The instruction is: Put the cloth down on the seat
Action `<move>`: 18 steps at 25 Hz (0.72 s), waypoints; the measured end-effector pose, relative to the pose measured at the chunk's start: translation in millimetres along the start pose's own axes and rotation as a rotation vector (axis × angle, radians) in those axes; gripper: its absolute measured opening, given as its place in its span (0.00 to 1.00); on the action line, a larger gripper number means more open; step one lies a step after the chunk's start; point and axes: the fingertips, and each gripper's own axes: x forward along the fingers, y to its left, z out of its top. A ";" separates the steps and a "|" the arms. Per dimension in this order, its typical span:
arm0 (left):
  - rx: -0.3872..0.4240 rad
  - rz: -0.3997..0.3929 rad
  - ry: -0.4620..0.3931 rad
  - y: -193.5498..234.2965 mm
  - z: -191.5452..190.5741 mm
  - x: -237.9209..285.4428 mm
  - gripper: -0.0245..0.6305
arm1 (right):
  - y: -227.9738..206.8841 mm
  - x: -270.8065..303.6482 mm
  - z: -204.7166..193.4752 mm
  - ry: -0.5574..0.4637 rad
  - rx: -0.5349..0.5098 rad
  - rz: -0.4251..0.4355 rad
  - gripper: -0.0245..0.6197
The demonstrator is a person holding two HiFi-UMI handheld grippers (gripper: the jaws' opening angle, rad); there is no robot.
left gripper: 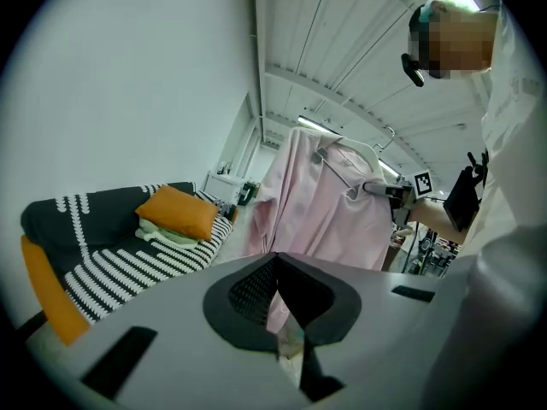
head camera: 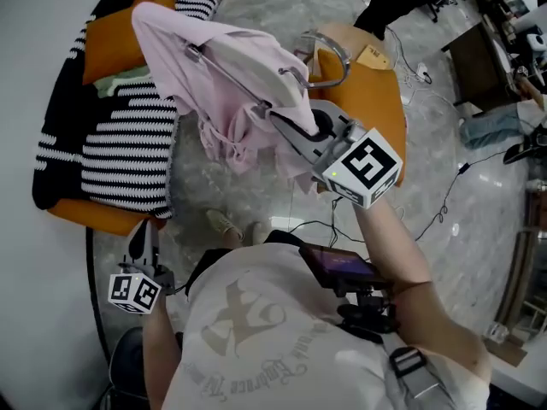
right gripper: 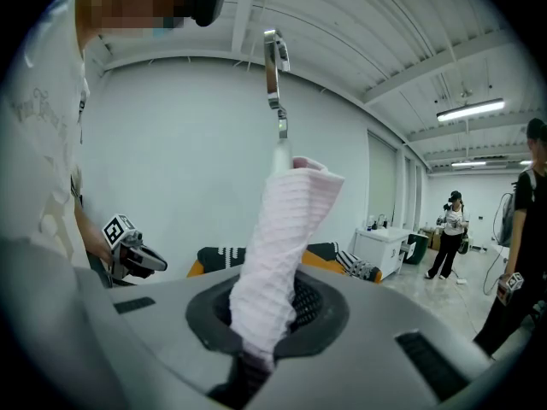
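Note:
A pink cloth hangs on a hanger whose metal hook points right. My right gripper is shut on the cloth near the hanger's neck and holds it above the floor, between a black-and-white striped sofa and an orange chair. In the right gripper view a ribbed pink fold rises from between the jaws, with the hook above it. My left gripper hangs low at the left, shut and empty. From the left gripper view the cloth hangs to the right of the sofa.
An orange cushion and a pale green cloth lie on the sofa. Cables trail over the marble floor at the right. Other people stand by a white table farther off.

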 end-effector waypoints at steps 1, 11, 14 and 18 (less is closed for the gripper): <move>-0.001 -0.002 -0.002 9.8 8.1 5.5 0.05 | -3.6 9.9 7.0 -0.006 0.005 0.007 0.09; -0.009 -0.034 -0.032 38.6 37.1 21.9 0.05 | -17.9 18.6 62.8 -0.039 -0.021 -0.027 0.09; -0.008 -0.031 -0.036 46.2 50.5 15.0 0.05 | -17.8 25.2 93.6 -0.063 -0.052 -0.030 0.09; -0.022 -0.002 -0.054 74.1 59.2 11.8 0.05 | -20.8 55.0 120.0 -0.083 -0.082 -0.014 0.09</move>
